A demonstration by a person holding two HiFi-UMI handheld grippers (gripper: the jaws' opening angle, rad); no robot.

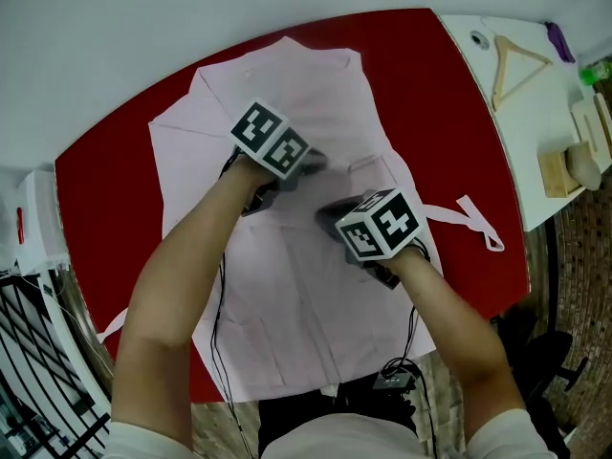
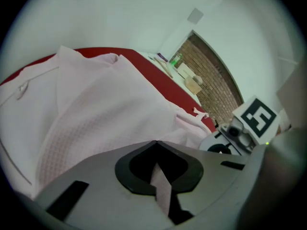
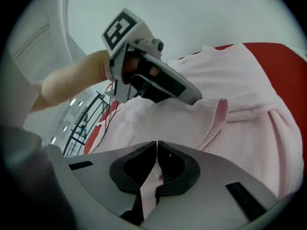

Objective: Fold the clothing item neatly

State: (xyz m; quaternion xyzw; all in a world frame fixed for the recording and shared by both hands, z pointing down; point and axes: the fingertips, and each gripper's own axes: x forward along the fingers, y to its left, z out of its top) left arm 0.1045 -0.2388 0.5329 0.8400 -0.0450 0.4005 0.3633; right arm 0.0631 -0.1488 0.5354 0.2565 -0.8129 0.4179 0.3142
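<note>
A pale pink robe (image 1: 287, 285) lies spread across the red table (image 1: 449, 113), its belt end (image 1: 478, 220) trailing off to the right. My left gripper (image 1: 311, 165) sits over the robe's middle, shut on a pinch of pink cloth (image 2: 160, 186) that shows between its jaws. My right gripper (image 1: 330, 216) is close beside it, a little nearer me, shut on another fold of the cloth (image 3: 151, 186). In the right gripper view the left gripper (image 3: 194, 97) presses into the robe (image 3: 240, 123) just ahead. The left gripper view shows the robe (image 2: 96, 114) bunched up ahead.
A white side table (image 1: 521, 113) at the right holds a wooden hanger (image 1: 512, 65) and small wooden items (image 1: 564, 165). A black metal rack (image 1: 29, 390) stands at the lower left. Cables (image 1: 397, 376) hang at the table's near edge.
</note>
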